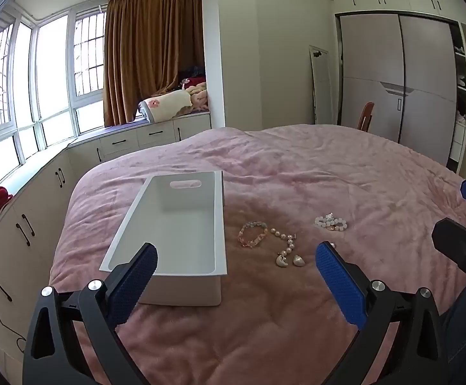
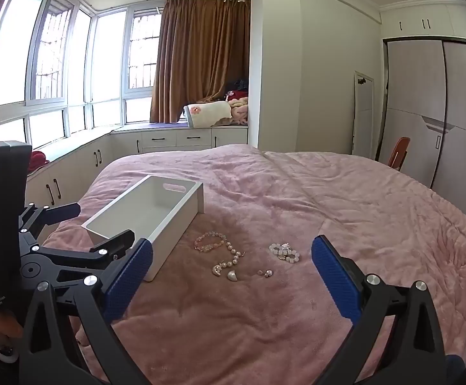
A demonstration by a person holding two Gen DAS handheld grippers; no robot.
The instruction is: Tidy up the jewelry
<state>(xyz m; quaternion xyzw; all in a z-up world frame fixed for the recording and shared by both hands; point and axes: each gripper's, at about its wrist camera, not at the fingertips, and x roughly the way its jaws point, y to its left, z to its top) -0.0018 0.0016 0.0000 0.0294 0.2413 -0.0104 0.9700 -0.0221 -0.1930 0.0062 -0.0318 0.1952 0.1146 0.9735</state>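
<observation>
A white open box (image 1: 181, 224) (image 2: 149, 211) sits on the pink bedspread (image 1: 297, 173) (image 2: 313, 199), with nothing seen inside it. To its right lie a pink bead bracelet (image 1: 252, 234) (image 2: 208, 241), a pearl strand (image 1: 285, 242) (image 2: 236, 253) ending in two silver shell pieces (image 1: 289, 260) (image 2: 224, 272), a white bead bracelet (image 1: 330, 222) (image 2: 283, 252) and small earrings (image 2: 266, 273). My left gripper (image 1: 237, 264) is open and empty, hovering just before the box and jewelry. My right gripper (image 2: 233, 266) is open and empty, hovering before the jewelry.
White cabinets (image 1: 40, 211) (image 2: 175, 138) run under the windows left of the bed. A wardrobe (image 1: 399, 80) (image 2: 441, 112) and an orange chair (image 1: 365, 116) (image 2: 399, 155) stand at the right. The left gripper's body (image 2: 40, 240) shows in the right wrist view.
</observation>
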